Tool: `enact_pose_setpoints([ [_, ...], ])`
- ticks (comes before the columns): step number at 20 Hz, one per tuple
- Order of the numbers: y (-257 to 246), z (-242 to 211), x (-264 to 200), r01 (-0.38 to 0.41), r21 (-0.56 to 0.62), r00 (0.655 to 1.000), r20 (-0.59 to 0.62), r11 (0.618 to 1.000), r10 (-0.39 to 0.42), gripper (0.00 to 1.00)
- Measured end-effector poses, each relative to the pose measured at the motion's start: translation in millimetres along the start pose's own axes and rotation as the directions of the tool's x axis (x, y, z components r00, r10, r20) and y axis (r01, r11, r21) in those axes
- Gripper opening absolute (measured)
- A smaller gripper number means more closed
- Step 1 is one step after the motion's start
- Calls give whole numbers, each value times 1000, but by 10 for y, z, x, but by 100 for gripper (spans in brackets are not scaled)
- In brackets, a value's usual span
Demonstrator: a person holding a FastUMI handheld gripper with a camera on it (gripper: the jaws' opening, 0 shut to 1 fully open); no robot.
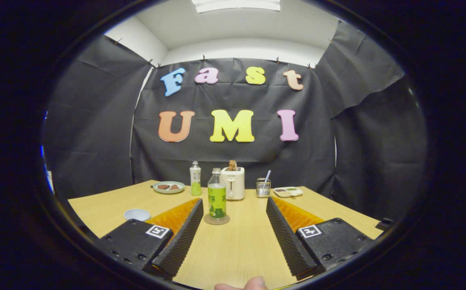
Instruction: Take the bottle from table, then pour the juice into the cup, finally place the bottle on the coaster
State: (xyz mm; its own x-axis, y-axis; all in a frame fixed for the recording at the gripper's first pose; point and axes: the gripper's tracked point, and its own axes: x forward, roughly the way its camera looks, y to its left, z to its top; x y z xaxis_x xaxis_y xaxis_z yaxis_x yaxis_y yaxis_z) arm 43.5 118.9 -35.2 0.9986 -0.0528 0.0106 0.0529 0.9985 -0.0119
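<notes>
A clear bottle (216,197) with a green label and green juice stands upright on a round coaster (216,220) on the wooden table (241,245). It is just ahead of my fingers, close to the tip of the left finger (184,233) and apart from the right one. My gripper (234,201) is open and holds nothing. A low pale cup (137,214) sits on the table to the left, outside the left finger.
At the back of the table stand a second bottle (195,178), a white toaster (233,182) with bread in it, a plate of food (168,187), a wire holder (263,187) and a divided dish (288,191). A person's fingertip (253,284) shows below the fingers.
</notes>
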Motion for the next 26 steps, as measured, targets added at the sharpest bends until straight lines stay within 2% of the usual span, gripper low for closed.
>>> enact_pose_setpoints([
  [3,-25,-56,-9,8,25,1000,-12,1000,-8,100],
  [17,61,-25,-41,36,2,999,4,999,-36,100],
  [26,146,-52,-16,27,-12,1000,-7,1000,-27,100],
])
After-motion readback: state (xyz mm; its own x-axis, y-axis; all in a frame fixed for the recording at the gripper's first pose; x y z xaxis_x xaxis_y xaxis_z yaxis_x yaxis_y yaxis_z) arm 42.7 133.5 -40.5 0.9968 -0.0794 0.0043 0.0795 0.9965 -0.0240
